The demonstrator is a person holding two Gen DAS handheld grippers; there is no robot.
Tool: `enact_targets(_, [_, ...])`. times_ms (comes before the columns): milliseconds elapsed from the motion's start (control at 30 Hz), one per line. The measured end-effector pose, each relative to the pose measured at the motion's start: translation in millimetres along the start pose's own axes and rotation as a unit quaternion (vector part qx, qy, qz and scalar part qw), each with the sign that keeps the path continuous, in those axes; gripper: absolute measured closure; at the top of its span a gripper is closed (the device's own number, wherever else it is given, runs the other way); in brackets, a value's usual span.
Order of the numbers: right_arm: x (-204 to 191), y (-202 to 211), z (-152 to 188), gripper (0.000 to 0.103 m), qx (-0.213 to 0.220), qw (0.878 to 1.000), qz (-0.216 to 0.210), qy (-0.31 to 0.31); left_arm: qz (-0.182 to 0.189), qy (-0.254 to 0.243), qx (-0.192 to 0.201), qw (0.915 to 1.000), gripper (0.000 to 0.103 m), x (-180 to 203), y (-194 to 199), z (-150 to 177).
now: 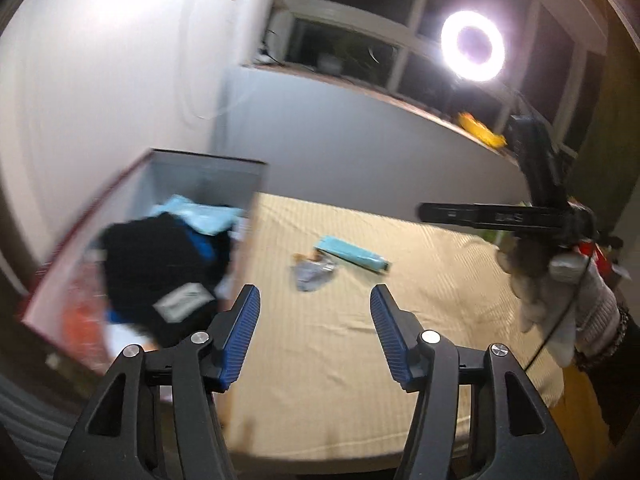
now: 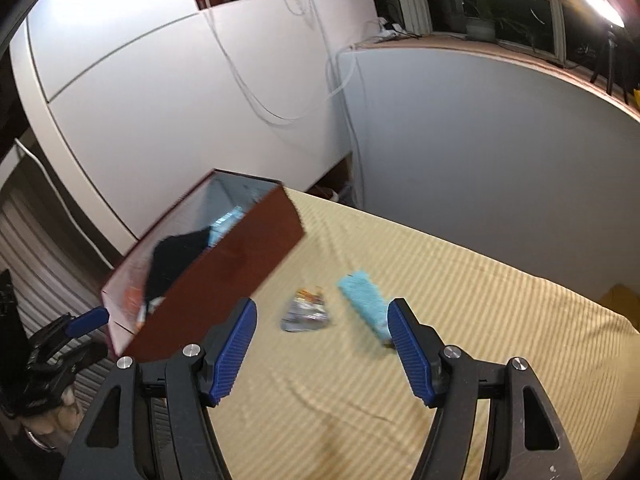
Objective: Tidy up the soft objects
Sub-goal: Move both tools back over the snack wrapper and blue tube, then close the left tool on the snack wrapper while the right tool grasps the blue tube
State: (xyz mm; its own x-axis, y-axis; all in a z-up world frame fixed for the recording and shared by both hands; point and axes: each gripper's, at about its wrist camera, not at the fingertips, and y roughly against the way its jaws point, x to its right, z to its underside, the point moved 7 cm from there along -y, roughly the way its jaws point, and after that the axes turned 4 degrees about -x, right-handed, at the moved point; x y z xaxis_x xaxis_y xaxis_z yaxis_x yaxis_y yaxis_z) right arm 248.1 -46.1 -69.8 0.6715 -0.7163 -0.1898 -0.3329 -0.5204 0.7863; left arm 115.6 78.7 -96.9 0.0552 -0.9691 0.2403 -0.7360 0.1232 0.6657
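Observation:
A red-brown box (image 2: pixel 224 268) stands at the table's left end; in the left wrist view its rim (image 1: pixel 80 224) frames a black cloth (image 1: pixel 160 264) and a light blue cloth (image 1: pixel 200 216) inside. A light blue soft piece (image 1: pixel 352 254) (image 2: pixel 364 300) and a small silvery packet (image 1: pixel 314 272) (image 2: pixel 306 314) lie on the tablecloth. My left gripper (image 1: pixel 316 300) is open and empty, above the table beside the box. My right gripper (image 2: pixel 320 312) is open and empty, above the two loose items.
A yellow striped tablecloth (image 2: pixel 480 340) covers the table. White cabinets and a grey wall stand behind it. A ring light (image 1: pixel 472 46) shines by the window. The gloved hand holding the right gripper (image 1: pixel 560 280) shows at the right of the left wrist view.

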Motion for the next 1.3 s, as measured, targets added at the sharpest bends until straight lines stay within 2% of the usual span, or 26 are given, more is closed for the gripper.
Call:
enact_targets(100, [13,-10,5,0.039,-0.010,1.000,0.014,0.013,0.007,-0.004,-0.025,0.9997,0.046,21,-34,0])
enact_targets(233, [22,-28,12,0.039,-0.032,0.999,0.018,0.038,-0.004,-0.006,-0.051,0.9987,0.046,36,-74,1])
enact_targets(400, [32,-56,14,0.039,-0.055,0.997,0.016,0.055,-0.029,0.011,-0.081,0.9962,0.046,31,-121,3])
enact_targets(500, [37,-73,15,0.039,-0.070,0.996,0.016,0.060,-0.049,0.009,-0.085,0.9951,0.046,26,-139,2])
enact_targets(733, [40,-107,19,0.039,-0.106,0.992,-0.010,0.067,-0.068,0.005,-0.099,0.9927,0.046,17,-165,-1])
enact_targets(1067, [40,-132,17,0.039,-0.127,0.988,-0.012,0.085,-0.074,-0.002,-0.109,0.9912,0.045,16,-184,1])
enact_targets(1167, [40,-138,18,0.042,-0.133,0.987,-0.012,0.089,-0.078,-0.008,-0.113,0.9905,0.040,15,-190,2])
enact_targets(1300, [41,-143,16,0.049,-0.133,0.987,-0.010,0.088,-0.080,-0.010,-0.112,0.9904,0.040,15,-193,1])
